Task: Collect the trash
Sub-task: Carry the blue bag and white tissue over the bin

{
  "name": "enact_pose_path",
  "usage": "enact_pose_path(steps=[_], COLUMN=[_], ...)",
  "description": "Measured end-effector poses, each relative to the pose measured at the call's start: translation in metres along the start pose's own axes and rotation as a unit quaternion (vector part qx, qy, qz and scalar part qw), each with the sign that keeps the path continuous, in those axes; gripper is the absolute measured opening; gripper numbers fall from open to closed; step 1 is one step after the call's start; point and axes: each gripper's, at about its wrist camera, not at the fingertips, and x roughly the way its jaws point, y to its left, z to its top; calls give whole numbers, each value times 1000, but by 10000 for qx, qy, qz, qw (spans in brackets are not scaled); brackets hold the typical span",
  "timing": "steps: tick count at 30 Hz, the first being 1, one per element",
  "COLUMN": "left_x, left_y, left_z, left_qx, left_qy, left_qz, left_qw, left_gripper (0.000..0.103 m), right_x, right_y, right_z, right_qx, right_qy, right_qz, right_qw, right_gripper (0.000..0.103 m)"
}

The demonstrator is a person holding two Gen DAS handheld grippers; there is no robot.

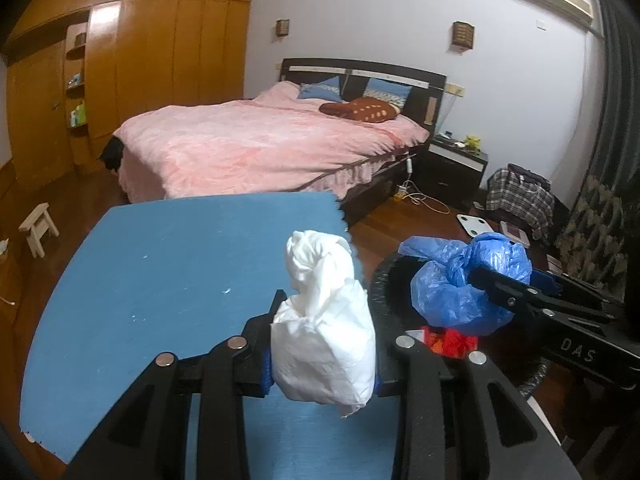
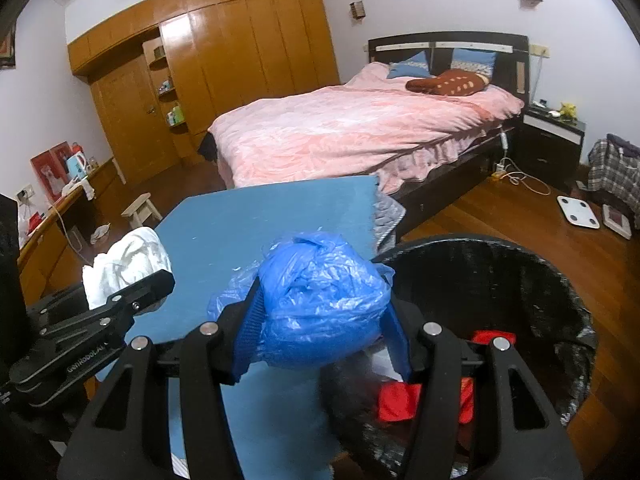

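While we hold both tools above the blue desk, each one is clamped on a piece of trash. Our left tool grips a crumpled white tissue wad between its fingers, the wad bulging up and forward past the tips over the desk's right part. Our right tool pinches a bunched blue plastic bag — the bag fills the gap between its blue-padded fingers and spills out toward 9 o'clock in the right wrist view.

In the left wrist view the right tool comes in from 3 o'clock, carrying the blue plastic bag above the black trash bin, which stands just beside the desk's right edge. Inside the bin lies red packaging. In the right wrist view the bin's dark rim curves from 12 to 4 o'clock, with the red packaging low inside it, and the left tool shows at 9 o'clock with the white tissue wad.

Beyond the desk, at 12 o'clock, a bed with a pink cover stands on the wooden floor — a wooden wardrobe behind it at 11 o'clock.
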Motion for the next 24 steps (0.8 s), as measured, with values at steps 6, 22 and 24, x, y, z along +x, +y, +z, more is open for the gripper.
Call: enact_pose_path(steps=[6, 22, 24], left_x=[-2, 22, 29], left_y=[-21, -90, -102], left_z=[3, 13, 14], left_qx=[101, 669, 774], left_qy=[-37, -46, -17], left_qz=[-175, -773, -862], left_qw=[9998, 9947, 9933], left_gripper=[34, 34, 34], right_x=[-15, -40, -41], right_y=[-18, -89, -99], right_z=[-5, -21, -23], right_qx=[109, 541, 599], right_qy=[-78, -196, -197], right_qz=[-170, -833, -919], right_qw=[9998, 9949, 9938], right_gripper=[53, 53, 53])
